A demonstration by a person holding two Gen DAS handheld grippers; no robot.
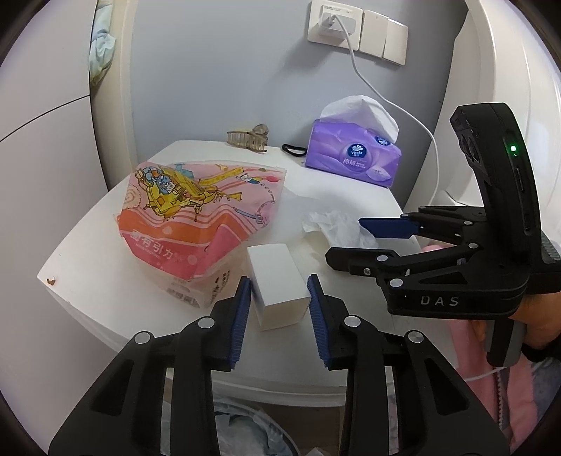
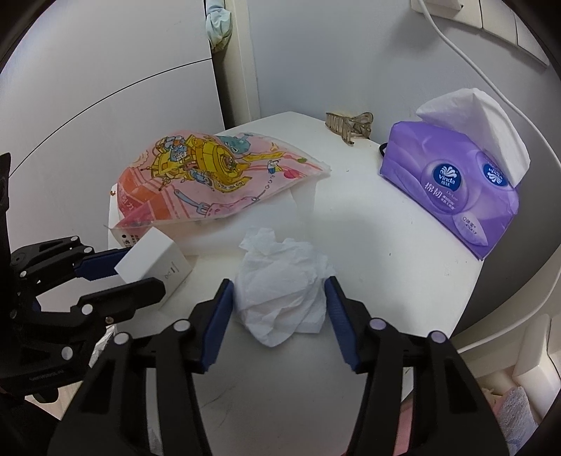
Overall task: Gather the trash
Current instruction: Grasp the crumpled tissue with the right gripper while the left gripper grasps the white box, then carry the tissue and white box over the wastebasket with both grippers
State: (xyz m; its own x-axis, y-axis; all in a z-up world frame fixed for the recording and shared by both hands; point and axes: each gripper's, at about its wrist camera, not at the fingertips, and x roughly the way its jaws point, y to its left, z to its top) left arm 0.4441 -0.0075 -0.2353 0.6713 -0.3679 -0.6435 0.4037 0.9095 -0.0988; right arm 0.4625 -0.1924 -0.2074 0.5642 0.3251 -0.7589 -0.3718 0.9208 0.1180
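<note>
My left hand-held gripper [image 1: 279,308] is spread apart, blue pads [image 1: 242,319] on either side of the small white box [image 1: 278,286]. The left pad looks just at the box wall and the right one sits beside its corner, but I can't tell from the left wrist view whether either is really touching. The box lies on the white bench [image 1: 87,259], right against the crumpled pink snack bag [image 1: 189,224] on its left.

My right hand-held gripper [image 2: 278,315] is also released, jaws wide, bracketing the crumpled white tissue [image 2: 280,291]. The tissue sits between the pads on the bench, its right edge near the right pad; it's not squeezed. In the left wrist view the same right gripper comes in from the right, its blue fingertip [image 1: 384,227] over the tissue's edge.

Further out: a purple tissue pack [image 2: 452,200] stands at the far right of the bench with a white sheet sticking up from the top. A beige hair claw clip [image 2: 350,128] rests at the back edge near the wall, a black hair tie [image 1: 293,150] lies between clip and pack. A white charger cable [image 1: 371,84] runs down from the wall socket [image 1: 333,22] behind the pack.
</note>
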